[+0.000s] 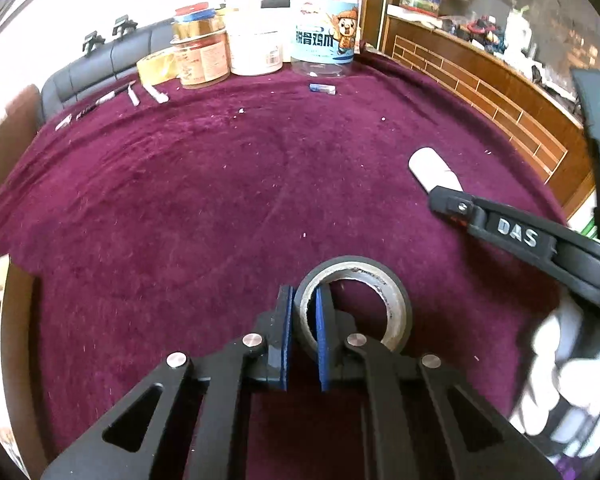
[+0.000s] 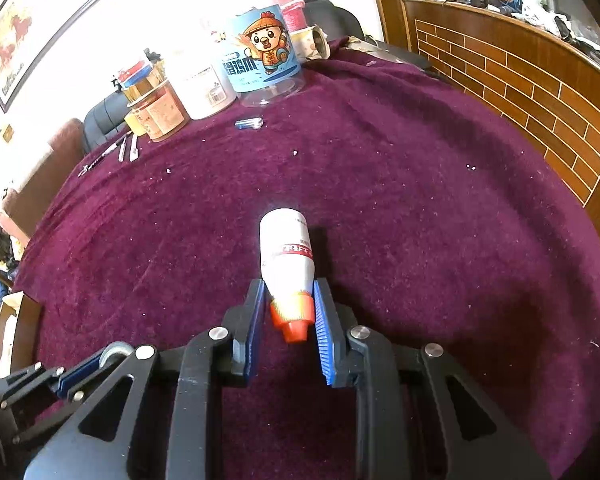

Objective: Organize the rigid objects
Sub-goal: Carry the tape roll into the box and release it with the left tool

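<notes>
In the left wrist view my left gripper (image 1: 305, 298) is shut on the left wall of a black tape roll (image 1: 354, 306) that rests on the maroon cloth; one pad is outside the roll, one inside its hole. In the right wrist view my right gripper (image 2: 288, 294) straddles the orange-capped neck of a white bottle (image 2: 286, 250) lying on the cloth; the pads sit beside its shoulder with a small gap. The bottle also shows in the left wrist view (image 1: 434, 168), with the right gripper's finger (image 1: 456, 206) over it.
Jars and tubs stand at the far edge: a clear cartoon-label tub (image 2: 266, 68), a white tub (image 2: 204, 88), a brown-label jar (image 2: 160, 112) and a yellow tape roll (image 1: 156, 66). A blue battery (image 2: 249, 123) and pens (image 2: 126, 148) lie near them. A brick-pattern counter (image 2: 520, 76) stands right.
</notes>
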Tool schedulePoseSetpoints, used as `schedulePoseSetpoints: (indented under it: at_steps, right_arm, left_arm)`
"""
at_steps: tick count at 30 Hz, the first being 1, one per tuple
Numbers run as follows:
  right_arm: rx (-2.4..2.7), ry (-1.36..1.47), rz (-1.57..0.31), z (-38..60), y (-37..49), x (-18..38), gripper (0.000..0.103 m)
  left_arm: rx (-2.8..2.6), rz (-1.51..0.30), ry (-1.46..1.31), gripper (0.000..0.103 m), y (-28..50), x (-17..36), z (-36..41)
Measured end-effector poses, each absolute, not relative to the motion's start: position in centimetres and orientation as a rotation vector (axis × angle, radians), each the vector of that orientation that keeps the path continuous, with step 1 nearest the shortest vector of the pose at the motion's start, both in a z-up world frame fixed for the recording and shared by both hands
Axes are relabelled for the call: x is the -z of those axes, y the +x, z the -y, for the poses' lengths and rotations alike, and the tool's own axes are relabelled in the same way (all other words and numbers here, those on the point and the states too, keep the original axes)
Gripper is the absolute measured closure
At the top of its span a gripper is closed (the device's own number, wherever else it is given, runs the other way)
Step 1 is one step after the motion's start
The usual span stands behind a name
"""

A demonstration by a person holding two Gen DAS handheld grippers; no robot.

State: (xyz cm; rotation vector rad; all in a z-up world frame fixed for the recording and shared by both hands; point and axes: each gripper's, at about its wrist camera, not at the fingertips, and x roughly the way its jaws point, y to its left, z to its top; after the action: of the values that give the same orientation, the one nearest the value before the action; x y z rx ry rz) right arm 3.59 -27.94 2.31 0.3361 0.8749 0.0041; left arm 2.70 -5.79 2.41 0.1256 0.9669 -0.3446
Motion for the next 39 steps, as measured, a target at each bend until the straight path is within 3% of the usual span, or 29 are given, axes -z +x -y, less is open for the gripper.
schedulePoseSetpoints:
  at_steps: [6,13,16,17,18,25,31,33,36,39]
  right_arm:
    - [-0.048,0.346,-0.817,27.6,3.0,-3.1,0.083]
    - [-0.109,0.232,-0.765,24.0,2.4,-3.9,0.083]
    - [-0.15,0.212,-0.759,22.0,1.6,-5.1,0.085]
    - [-0.184,0.228,-0.765,21.4,1.2,-5.5,0.097]
    - [-0.217,0.242,-0.774,20.5,0.8,-6.0,0.098]
    - [-0.379,0.03,-0.748,9.8,-3.2,-9.3,0.098]
    - [-0.215,0.065,-0.827,13.5,-0.2,-7.7,0.096]
    - [-0.195,0.058,-0.856,15.2,0.4,-7.3,0.091]
    - [-0.219,0.036,-0.885,16.1,0.8,-6.7,0.081]
    - [-0.277,-0.02,-0.893,15.3,1.4,-6.3,0.059]
  left_arm:
    - [0.347,-0.901,-0.019,0.095,-1.6,-6.1,0.2]
    - [0.154,-0.824,-0.179,0.095,-7.7,-9.9,-13.5]
    - [0.032,-0.835,-0.226,0.095,-9.4,-9.2,-19.2]
    - [0.0,-0.844,-0.238,0.095,-9.6,-8.8,-20.6]
    - [-0.031,-0.853,-0.252,0.095,-9.9,-8.2,-21.9]
    - [-0.146,-0.941,-0.356,0.095,-10.7,-3.1,-27.4]
    - [-0.213,-0.964,-0.205,0.094,-10.7,-1.7,-26.9]
    - [-0.2,-0.953,-0.192,0.091,-10.7,-1.5,-26.8]
    - [-0.18,-0.92,-0.228,0.076,-11.2,-2.1,-27.4]
    - [-0.16,-0.866,-0.255,0.071,-12.1,-3.5,-27.8]
